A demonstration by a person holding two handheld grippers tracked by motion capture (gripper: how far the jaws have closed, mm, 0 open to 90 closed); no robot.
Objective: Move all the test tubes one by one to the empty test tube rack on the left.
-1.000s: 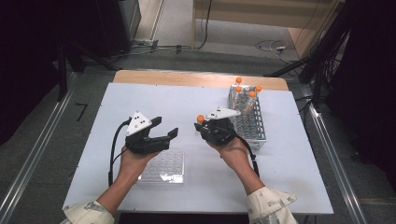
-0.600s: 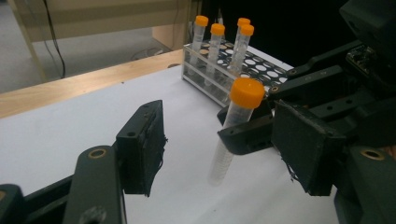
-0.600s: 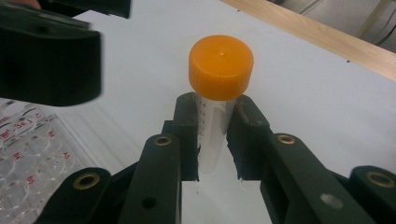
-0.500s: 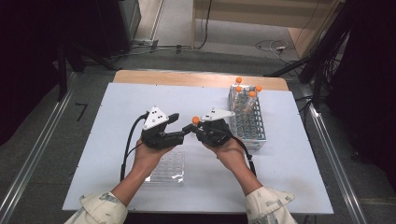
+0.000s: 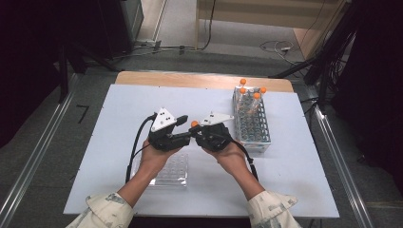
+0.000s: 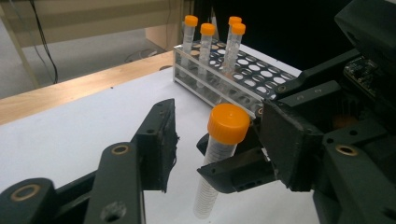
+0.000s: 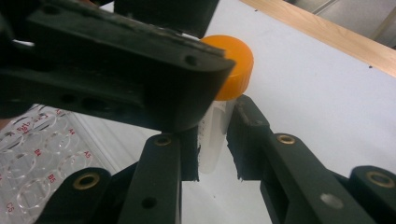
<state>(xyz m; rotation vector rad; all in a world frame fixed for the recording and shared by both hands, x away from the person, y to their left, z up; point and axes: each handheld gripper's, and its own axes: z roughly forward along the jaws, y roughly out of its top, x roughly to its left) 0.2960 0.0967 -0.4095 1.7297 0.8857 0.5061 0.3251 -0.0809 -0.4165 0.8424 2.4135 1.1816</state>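
A clear tube with an orange cap (image 6: 228, 123) stands tilted above the white table. My right gripper (image 7: 214, 140) is shut on its body just below the cap (image 7: 233, 70). My left gripper (image 6: 222, 140) is open, with one jaw on each side of the cap and apart from it. In the high view the two grippers meet nose to nose at the table's middle: the left gripper (image 5: 185, 129), the right gripper (image 5: 196, 135), and the cap (image 5: 194, 124) between them. One left jaw crosses the top of the right gripper view and hides part of the cap.
A metal tube rack (image 5: 252, 126) stands at the right of the table with several orange-capped tubes (image 5: 249, 91) at its far end. A clear well plate (image 5: 171, 171) lies under my left forearm. A wooden strip (image 5: 199, 80) borders the table's far edge.
My left gripper has swung right, from apart over the well plate to the right gripper, and now brackets the tube's cap. The right gripper has barely moved.
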